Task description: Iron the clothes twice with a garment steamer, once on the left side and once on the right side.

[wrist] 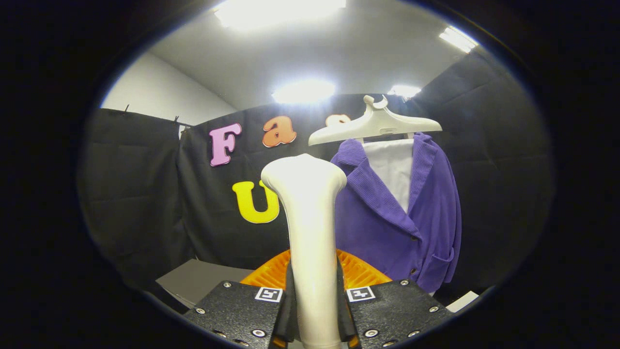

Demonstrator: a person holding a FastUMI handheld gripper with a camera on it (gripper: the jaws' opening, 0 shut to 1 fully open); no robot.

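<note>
I hold the garment steamer [310, 228] by its slim handle, which stands between my fingers and rises straight up ahead of me. Its long axis runs upright, from my grip to the flared head at the top. I see the rounded back of that head, so I judge the steam face points away from me, toward the booth's wall and the clothes; the face itself is hidden from me.

My tool [314, 310] is closed on the handle, one finger pressing from each side, low on the shaft. I take that low grip to give me reach, with the head free to sweep down the cloth.

Just behind the handle sits an orange ribbed thing [361, 271], perhaps the stand the steamer belongs to; I cannot tell for sure.

Beyond and to the right hangs the purple jacket [387, 228], over a white shirt [395, 169], on a pale hanger [375, 127]. It hangs front toward me, lapels open, so both front panels are offered flat for a pass on each side. The steamer head stands beside the jacket's collar, apart from the cloth as far as I can judge.

A grey worktop [193, 281] lies low to the left.
</note>
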